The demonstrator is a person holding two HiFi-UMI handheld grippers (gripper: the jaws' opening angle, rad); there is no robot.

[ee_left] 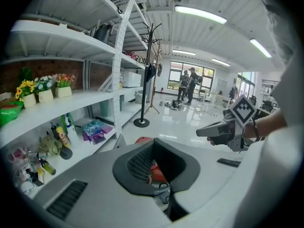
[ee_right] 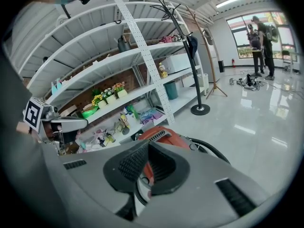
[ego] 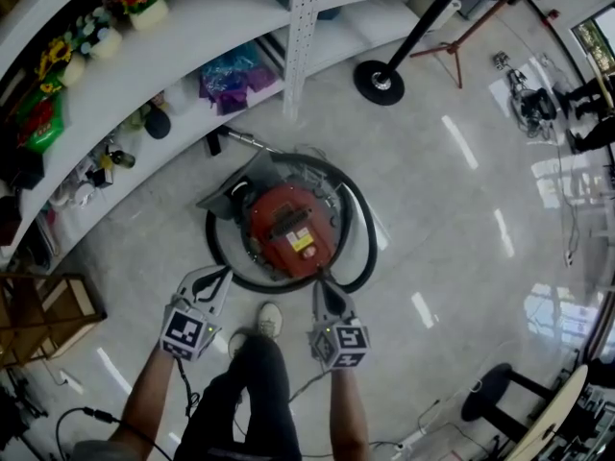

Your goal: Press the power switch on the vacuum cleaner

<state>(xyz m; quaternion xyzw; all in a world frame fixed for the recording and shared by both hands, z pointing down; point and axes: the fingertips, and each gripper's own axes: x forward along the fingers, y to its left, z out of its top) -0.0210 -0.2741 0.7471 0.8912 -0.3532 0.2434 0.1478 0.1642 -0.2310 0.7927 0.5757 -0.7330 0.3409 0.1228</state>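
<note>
The red canister vacuum cleaner (ego: 288,230) sits on the floor, ringed by its black hose (ego: 361,221). A black panel and a yellow label lie on its top; I cannot pick out the switch. My left gripper (ego: 222,274) hovers by the hose at the vacuum's near left, shut and holding nothing. My right gripper (ego: 321,282) is at its near edge, also shut and empty. In the left gripper view the vacuum (ee_left: 142,139) shows past the gripper (ee_left: 156,170), with the right gripper (ee_left: 222,129) alongside. The right gripper view shows the vacuum (ee_right: 159,136) past the gripper (ee_right: 148,169).
White shelving (ego: 183,56) with flower pots, bottles and bags curves along the left. A coat stand's round base (ego: 379,81) stands beyond the vacuum. A wooden frame (ego: 48,310) is at the near left. The person's shoe (ego: 269,319) is just behind the vacuum. Cables trail on the floor.
</note>
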